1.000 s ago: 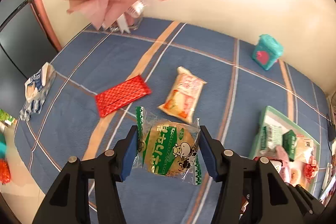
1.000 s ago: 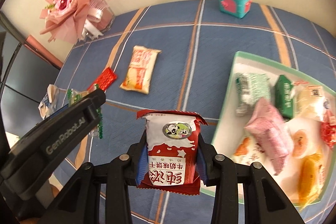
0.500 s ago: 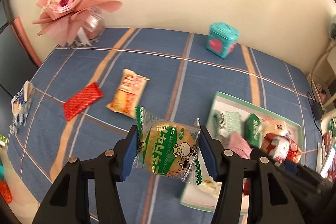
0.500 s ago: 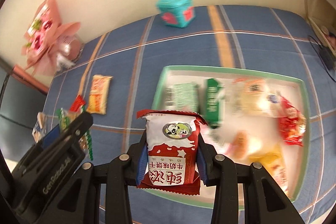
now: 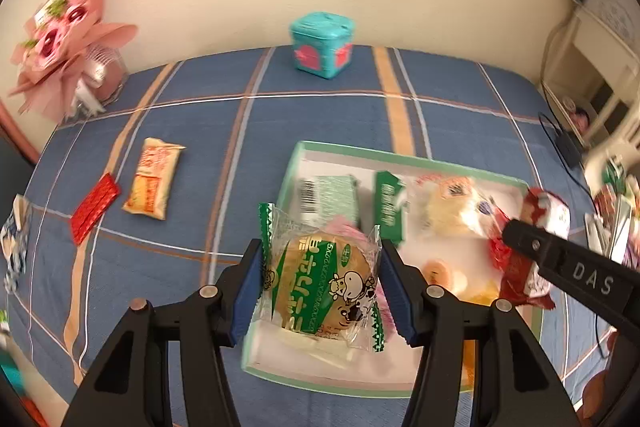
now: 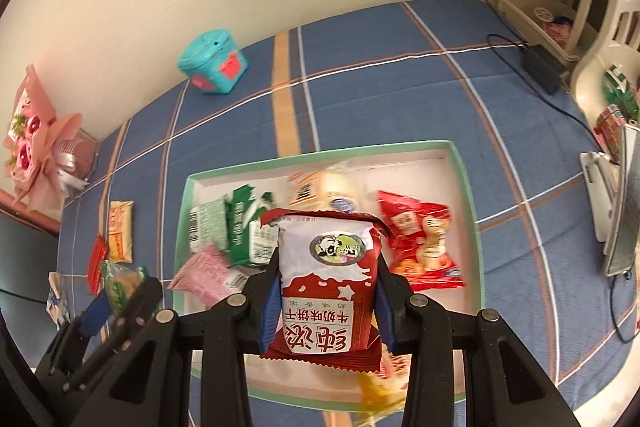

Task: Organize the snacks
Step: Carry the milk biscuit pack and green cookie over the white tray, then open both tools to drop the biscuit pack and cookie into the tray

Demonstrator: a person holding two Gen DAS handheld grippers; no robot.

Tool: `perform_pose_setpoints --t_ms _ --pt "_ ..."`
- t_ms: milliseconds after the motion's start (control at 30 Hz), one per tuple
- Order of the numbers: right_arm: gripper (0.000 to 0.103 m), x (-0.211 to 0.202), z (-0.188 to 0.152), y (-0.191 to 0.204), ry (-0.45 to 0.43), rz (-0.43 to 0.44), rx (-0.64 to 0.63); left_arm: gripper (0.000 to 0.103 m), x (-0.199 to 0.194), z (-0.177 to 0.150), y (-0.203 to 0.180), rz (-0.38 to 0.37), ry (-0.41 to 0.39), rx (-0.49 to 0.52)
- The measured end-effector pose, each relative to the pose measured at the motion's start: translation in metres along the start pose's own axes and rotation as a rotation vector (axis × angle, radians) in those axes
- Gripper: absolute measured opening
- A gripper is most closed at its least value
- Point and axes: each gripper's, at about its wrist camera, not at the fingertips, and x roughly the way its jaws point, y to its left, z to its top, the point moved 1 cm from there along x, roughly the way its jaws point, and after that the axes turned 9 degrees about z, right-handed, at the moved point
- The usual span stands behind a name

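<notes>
Above the green-rimmed white tray (image 5: 404,153), my left gripper (image 5: 320,283) is clamped on a clear-and-green wrapped round cake (image 5: 320,279), and my right gripper (image 6: 326,301) is clenched on a red-and-white biscuit packet (image 6: 326,267); both are carried upright by their sides, I judge so each can drop straight in among the snacks already gathered there. I count two snacks in my grippers and two on the blue plaid cloth of the counter (image 5: 320,115): a cream-and-orange wrapped pastry (image 5: 154,183) and a flat red foil bar (image 5: 95,208). Roughly seven lie in the tray; blur makes that count uncertain.
</notes>
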Motion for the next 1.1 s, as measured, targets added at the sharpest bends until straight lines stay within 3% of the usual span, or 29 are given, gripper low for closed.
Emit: perform_pose_setpoints --t_ms 500,1100 --pt "0.044 0.026 -0.007 -0.007 0.080 -0.033 -0.007 0.059 0.017 -0.010 -0.034 -0.018 0.049 0.082" --pt "0.045 0.023 -0.007 -0.007 0.074 -0.025 -0.011 0.064 0.021 -0.007 -0.018 -0.008 0.068 0.045"
